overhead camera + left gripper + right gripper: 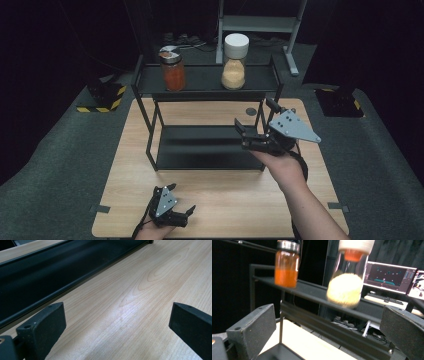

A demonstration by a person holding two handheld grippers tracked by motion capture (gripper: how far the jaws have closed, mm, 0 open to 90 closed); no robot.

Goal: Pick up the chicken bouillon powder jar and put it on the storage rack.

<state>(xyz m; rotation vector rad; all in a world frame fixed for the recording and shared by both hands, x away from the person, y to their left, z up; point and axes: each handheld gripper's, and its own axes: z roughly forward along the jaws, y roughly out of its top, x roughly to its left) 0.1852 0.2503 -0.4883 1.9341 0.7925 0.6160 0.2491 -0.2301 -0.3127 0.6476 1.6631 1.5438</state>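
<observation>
Overall light: the wooden table (pixel 215 195) is lit from above; surroundings fall to near black.
Glare: a soft pale sheen lies on the wood in the left gripper view.
Blur: the right gripper view is smeared, the orange jar (pixel 286 263) and yellow jar (pixel 348 277) soft-edged.
Shadows: faint, under the black shelf (pixel 207 80).

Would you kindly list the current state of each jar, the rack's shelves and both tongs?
Orange jar: upright on top shelf, metal lid on.
Beige jar: upright on top shelf, white lid on.
Top shelf: holds both jars.
Lower shelf: bare.
Left tongs: open, low over the table.
Right tongs: open, raised at the rack, holding nothing.
</observation>
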